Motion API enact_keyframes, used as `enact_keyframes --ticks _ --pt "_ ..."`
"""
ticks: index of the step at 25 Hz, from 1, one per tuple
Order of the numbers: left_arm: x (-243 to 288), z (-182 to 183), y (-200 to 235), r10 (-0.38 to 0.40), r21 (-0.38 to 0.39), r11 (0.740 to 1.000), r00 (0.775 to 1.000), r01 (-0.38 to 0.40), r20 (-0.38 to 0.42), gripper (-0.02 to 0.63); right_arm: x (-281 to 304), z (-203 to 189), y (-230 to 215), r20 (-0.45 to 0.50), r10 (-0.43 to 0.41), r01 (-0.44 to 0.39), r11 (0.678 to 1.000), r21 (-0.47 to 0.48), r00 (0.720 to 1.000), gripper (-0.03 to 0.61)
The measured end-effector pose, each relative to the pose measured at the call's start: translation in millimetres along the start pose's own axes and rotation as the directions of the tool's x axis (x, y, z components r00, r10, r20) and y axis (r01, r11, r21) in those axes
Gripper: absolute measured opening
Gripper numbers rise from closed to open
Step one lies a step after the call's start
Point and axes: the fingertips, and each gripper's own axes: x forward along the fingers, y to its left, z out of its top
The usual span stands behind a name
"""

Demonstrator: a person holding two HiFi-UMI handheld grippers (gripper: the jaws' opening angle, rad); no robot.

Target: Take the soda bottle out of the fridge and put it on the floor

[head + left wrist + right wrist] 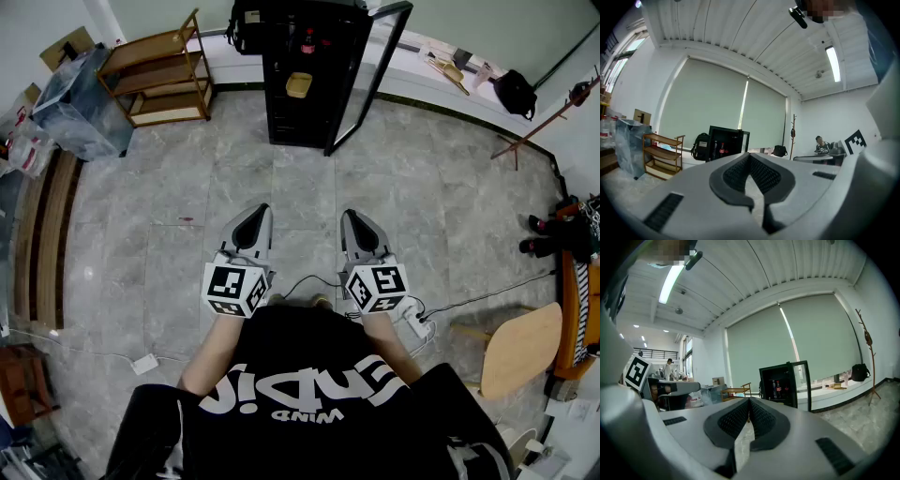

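Observation:
The black fridge [305, 103] stands at the far wall with its glass door [370, 75] swung open to the right. A soda bottle [307, 41] with a red label stands on its top shelf, and it also shows in the left gripper view as the soda bottle [723, 150] and in the right gripper view as the soda bottle [778, 389]. My left gripper [259, 209] and right gripper [349, 215] are held side by side over the tiled floor, far short of the fridge and pointing at it. Both are shut with nothing between the pads.
A wooden shelf unit [159, 75] and a plastic-wrapped bundle [75, 103] stand left of the fridge. A coat rack [544, 122] leans at the right. Near my feet lie a power strip [417, 323] and cables, beside a wooden chair [520, 347]. A yellow container [298, 84] sits inside the fridge.

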Motion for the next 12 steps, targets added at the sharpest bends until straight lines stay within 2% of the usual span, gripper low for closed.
enact_keyframes --ticks 7,12 --pt "-5 -4 19 -0.052 -0.019 0.998 0.998 0.052 -0.016 0.006 13 3 21 0.055 -0.028 0.027 1.000 0.009 0.998 0.023" --pt "0 -6 33 -0.082 -0.024 0.996 0.996 0.081 -0.026 0.006 22 -2 18 0.032 -0.059 0.058 0.998 0.024 0.998 0.023"
